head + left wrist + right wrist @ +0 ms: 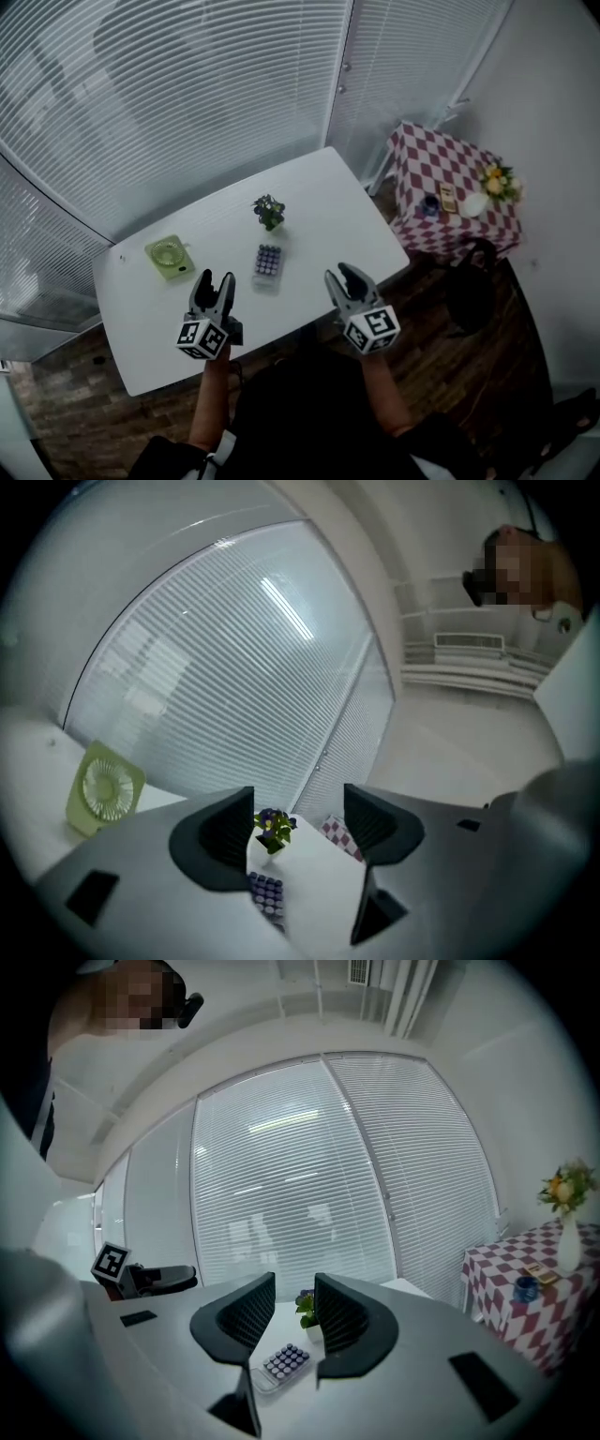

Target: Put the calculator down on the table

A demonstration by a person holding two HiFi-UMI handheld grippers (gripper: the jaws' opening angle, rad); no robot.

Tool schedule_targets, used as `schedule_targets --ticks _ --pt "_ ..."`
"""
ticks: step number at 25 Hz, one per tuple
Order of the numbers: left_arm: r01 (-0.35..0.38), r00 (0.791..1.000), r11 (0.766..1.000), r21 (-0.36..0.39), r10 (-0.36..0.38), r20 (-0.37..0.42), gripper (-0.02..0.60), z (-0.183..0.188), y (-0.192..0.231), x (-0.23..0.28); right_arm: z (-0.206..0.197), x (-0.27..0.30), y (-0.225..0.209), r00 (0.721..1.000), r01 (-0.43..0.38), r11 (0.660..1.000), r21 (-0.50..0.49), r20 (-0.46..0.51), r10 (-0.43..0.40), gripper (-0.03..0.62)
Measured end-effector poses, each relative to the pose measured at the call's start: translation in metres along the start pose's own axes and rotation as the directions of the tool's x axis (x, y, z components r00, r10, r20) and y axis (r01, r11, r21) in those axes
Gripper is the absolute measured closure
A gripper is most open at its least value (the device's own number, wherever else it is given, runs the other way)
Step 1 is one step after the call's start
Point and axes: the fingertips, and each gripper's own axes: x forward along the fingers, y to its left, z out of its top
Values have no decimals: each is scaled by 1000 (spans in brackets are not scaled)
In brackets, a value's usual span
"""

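**Table** (309, 187): white, bearing three items. The task looks complete, since the calculator lies on it, clear of both grippers.

**Left gripper** (215, 285): jaws apart with nothing between them, held over the near edge.

**Right gripper** (341, 276): jaws likewise apart and empty, over the near edge further right. Risk: a forward reach by either gripper with its jaws this wide could catch the calculator and shove it across the smooth top.

**Fan** (170, 256): green, left of the calculator and apart from it. Little risk here unless the left gripper swings wide.

**Calculator** (268, 262): near the table's middle, keys up, on the near side of the plant. It appears to lie flat, though it is too small in every view to confirm. Risk: a needless re-grip would disturb a finished placement.

**Plant** (269, 212): a small pot, likely top-heavy. It would be the first thing to tip if the calculator were pushed away from the person.
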Motion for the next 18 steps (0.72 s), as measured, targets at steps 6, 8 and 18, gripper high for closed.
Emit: schedule_targets --ticks 6,8,18 --pt "48 999 943 329 -37 -39 302 7 -38 0 -2 -1 1 1000 6 1000 -13 -4 -6 470" --pt "57 998 901 429 -51 -25 302 14 -51 -2 -1 -2 2 1000 7 1000 -26 -1 -7 470" --pt "71 997 904 421 -72 -13 302 21 -49 -11 -4 -1 1 1000 10 997 -74 -18 -11 470"
